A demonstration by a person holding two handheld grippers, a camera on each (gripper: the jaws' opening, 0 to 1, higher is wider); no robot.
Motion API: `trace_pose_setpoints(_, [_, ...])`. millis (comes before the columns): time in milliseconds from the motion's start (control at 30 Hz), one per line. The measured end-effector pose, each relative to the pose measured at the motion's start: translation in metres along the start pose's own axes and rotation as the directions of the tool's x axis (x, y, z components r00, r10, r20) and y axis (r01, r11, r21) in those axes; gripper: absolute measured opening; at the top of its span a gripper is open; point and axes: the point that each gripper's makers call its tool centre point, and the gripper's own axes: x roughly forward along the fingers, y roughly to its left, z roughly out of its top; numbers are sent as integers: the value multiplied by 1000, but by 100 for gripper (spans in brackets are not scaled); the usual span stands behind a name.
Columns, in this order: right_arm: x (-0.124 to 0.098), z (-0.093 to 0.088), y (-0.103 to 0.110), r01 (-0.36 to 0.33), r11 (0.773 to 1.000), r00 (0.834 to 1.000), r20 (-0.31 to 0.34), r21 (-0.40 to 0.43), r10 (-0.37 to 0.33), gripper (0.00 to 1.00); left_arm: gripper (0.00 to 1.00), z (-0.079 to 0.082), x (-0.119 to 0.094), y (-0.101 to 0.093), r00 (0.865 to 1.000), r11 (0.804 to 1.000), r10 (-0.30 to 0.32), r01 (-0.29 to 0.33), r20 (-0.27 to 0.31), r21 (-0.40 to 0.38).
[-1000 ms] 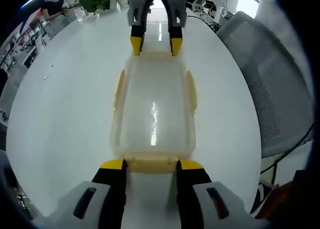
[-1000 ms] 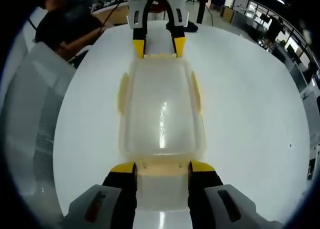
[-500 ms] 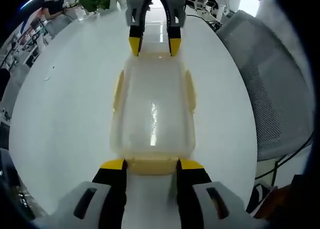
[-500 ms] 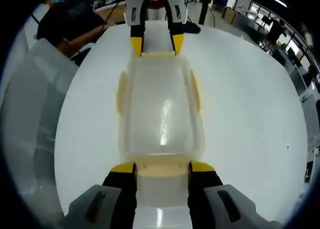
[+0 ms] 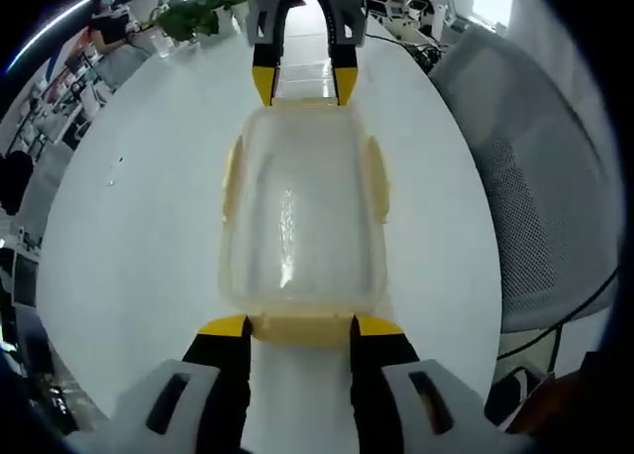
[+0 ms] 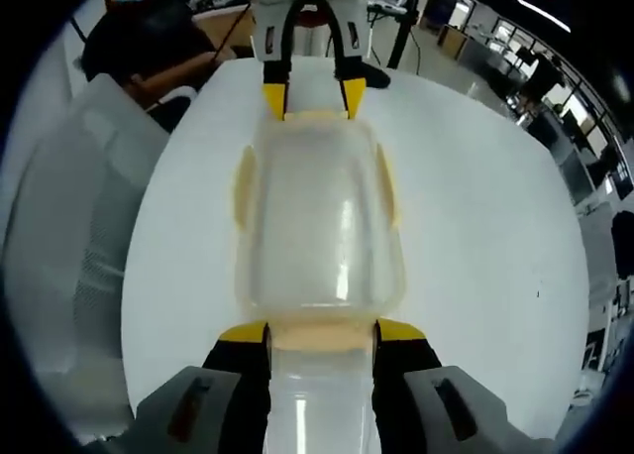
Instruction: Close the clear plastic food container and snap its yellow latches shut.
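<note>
Clear plastic food container with yellow latches (image 5: 302, 216) lies lid-on at mid-desk, one gripper at each short end.

The left gripper (image 5: 300, 327) has its fingers spread to either side of the near end latch (image 5: 300, 327); the right gripper (image 6: 319, 335) stands likewise at the opposite latch (image 6: 319, 333). The glossy white round desk (image 5: 149, 226) reflects ceiling light. A grey mesh office chair (image 5: 540, 186) stands beside it, a potted green plant (image 5: 198, 3) beyond, and a dark-clothed person (image 6: 149, 48) sits nearby.
</note>
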Motion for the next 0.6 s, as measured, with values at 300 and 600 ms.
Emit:
trace_pose_setpoints(300, [-19,-14,3,9,1000,1000,-1,10,-9,38,38,26,-9,-2,999,1000,4,-4,33,5])
trace_pose_setpoints(600, [-38,-30,3,15,1000,1000,-2,17,-15,38,38,49,-11,-3,998,1000,5,-5,64,2])
